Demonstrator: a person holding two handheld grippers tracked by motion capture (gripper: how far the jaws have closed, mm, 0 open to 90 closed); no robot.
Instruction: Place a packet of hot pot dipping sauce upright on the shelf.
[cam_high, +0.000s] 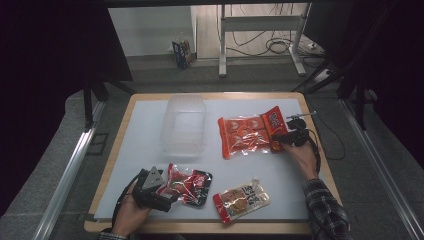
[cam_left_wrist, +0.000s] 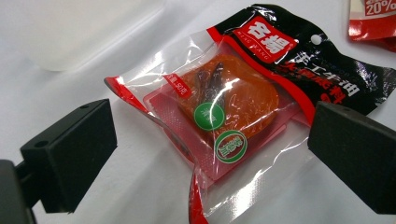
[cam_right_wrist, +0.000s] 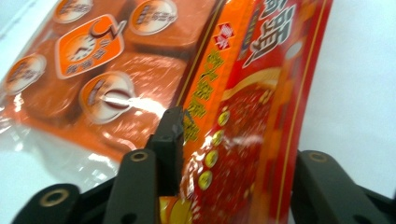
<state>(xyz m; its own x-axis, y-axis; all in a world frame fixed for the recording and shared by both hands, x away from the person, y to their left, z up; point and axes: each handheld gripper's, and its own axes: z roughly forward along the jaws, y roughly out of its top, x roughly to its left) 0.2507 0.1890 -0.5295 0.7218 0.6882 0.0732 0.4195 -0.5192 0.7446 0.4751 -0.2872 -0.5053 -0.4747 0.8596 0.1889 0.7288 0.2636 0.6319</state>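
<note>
Orange packet: large, flat, clear window over orange blocks, red printed end toward table's right edge. Black-and-red packet: smaller, clear front showing orange block in red tray, flat near front edge, left.

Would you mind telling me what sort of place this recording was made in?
Probably a lab or workshop recording station: a white-topped wooden table holding sealed food packets, metal frame rails alongside, and loose black cables on the floor behind.
</note>
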